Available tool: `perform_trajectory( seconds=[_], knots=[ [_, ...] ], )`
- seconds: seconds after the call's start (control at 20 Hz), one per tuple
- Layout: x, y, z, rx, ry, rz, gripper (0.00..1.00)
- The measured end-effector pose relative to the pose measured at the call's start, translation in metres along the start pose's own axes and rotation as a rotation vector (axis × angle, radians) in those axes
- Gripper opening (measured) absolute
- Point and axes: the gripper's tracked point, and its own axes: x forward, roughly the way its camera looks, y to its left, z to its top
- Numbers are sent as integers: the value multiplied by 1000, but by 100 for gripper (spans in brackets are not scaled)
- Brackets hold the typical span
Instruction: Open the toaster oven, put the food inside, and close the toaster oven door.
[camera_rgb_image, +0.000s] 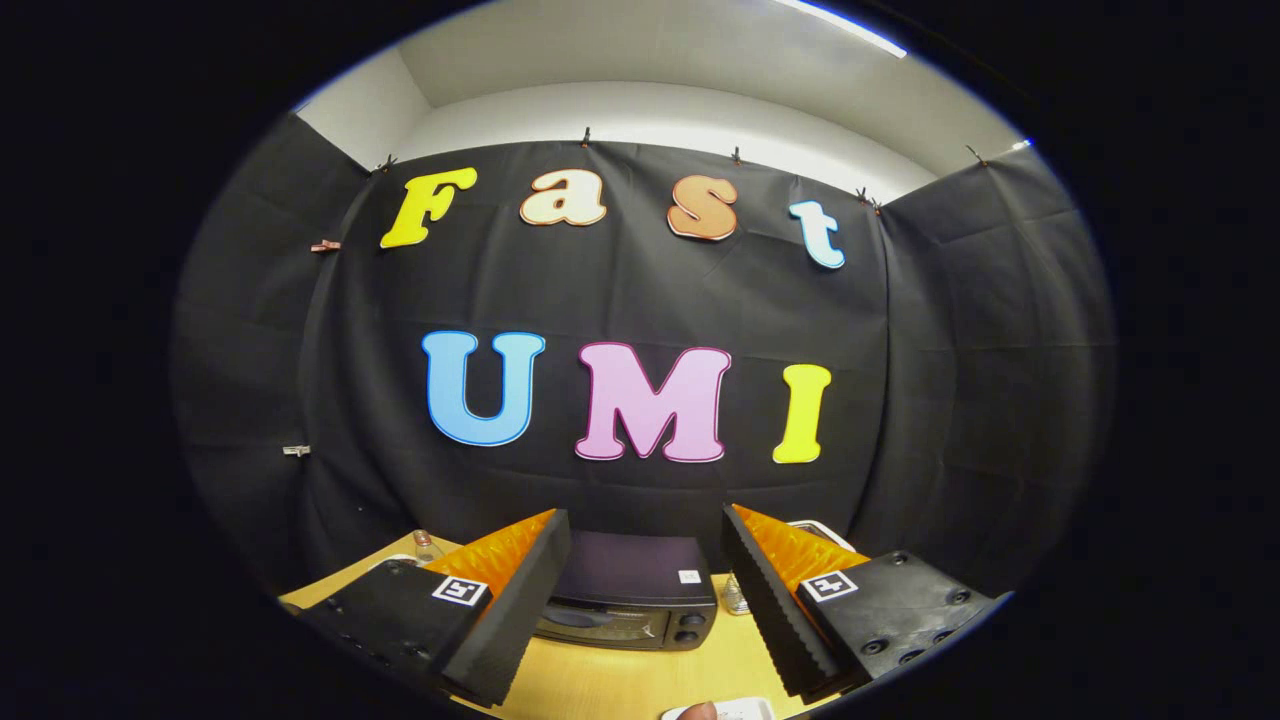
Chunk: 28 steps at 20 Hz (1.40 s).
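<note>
The claw (640, 600) holds its fingers wide apart with nothing between them, raised above the wooden bench (620, 685). The toaster oven (628, 595) sits just ahead, door shut, its left end hidden behind the left finger. A small glass bottle (426, 546) stands beyond the left finger; another thing beside the oven's right is hard to make out.

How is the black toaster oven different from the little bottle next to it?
The toaster oven is a wide, dark, boxy thing; the bottle is small, narrow and see-through. The oven sits ahead between the open gripper's fingers, its door shut; the bottle stands upright off to its left, behind one finger. Both rest on the wooden table.
</note>
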Motion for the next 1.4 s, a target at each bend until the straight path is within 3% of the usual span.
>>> perform_trajectory(
  seconds=[0.25, 0.4, 0.8, 1.05, 1.4],
  knots=[
    [32, 42, -45, 39, 101, 55, 98],
    [64, 65, -94, 15, 183, 76, 98],
    [127, 63, -249, 73, 478, -29, 98],
    [144, 66, -288, 98, 555, -58, 99],
    [143, 65, -299, 65, 568, -68, 100]
  ],
)
